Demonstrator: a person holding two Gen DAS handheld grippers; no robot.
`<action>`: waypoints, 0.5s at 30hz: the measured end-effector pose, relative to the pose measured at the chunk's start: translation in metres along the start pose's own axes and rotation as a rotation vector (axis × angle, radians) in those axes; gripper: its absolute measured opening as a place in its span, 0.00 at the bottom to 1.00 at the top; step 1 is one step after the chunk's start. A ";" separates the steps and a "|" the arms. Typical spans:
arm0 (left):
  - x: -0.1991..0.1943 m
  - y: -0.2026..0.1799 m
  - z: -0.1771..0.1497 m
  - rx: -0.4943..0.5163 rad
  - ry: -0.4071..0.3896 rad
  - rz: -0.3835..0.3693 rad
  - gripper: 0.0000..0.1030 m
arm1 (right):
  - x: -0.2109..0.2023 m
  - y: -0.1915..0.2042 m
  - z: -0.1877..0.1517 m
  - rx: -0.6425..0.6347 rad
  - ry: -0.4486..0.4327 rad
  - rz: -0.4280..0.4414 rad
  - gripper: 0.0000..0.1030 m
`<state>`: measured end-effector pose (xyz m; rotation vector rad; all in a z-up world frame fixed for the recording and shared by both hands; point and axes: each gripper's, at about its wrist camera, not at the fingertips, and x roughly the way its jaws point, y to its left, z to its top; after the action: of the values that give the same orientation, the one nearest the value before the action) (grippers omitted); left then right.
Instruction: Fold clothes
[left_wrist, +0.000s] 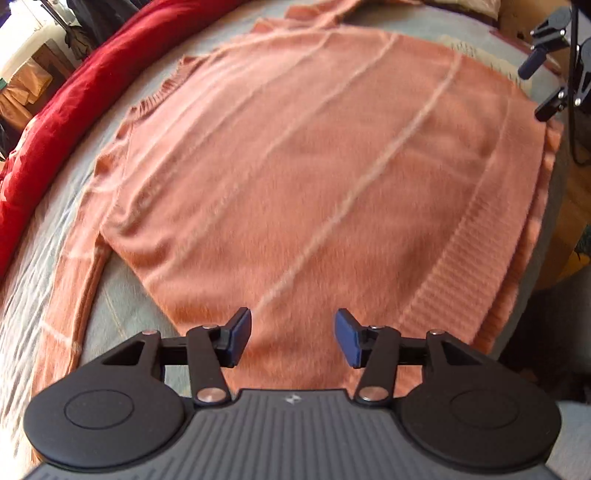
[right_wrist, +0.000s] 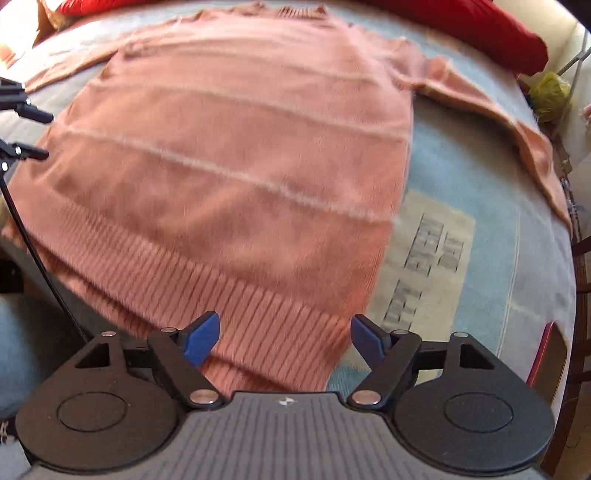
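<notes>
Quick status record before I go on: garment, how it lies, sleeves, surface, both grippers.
garment: pink sweater with thin pale stripes
lay: spread flat, ribbed hem nearest the right gripper, collar at the far end
sleeves: both spread out to the sides, not folded in; one sleeve on the blanket
surface: pale blue blanket
beside it: red cushion along the far edge
left gripper: jaws open, empty, above the sweater's side edge
right gripper: jaws open, empty, above the hem corner
fold: not started
</notes>
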<state>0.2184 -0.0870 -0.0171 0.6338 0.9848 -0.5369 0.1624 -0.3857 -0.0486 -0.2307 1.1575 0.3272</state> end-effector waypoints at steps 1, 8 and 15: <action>0.004 0.002 0.007 -0.004 -0.029 -0.004 0.53 | 0.003 0.000 0.011 0.008 -0.034 -0.003 0.80; 0.040 0.030 -0.006 -0.076 0.033 -0.064 0.57 | 0.060 0.004 0.038 0.112 -0.053 -0.046 0.89; 0.033 0.096 -0.008 -0.222 0.006 -0.068 0.60 | 0.064 -0.008 0.055 0.353 0.011 -0.086 1.00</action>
<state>0.2927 -0.0183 -0.0261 0.4052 1.0574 -0.4773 0.2356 -0.3655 -0.0859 0.0279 1.1916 0.0430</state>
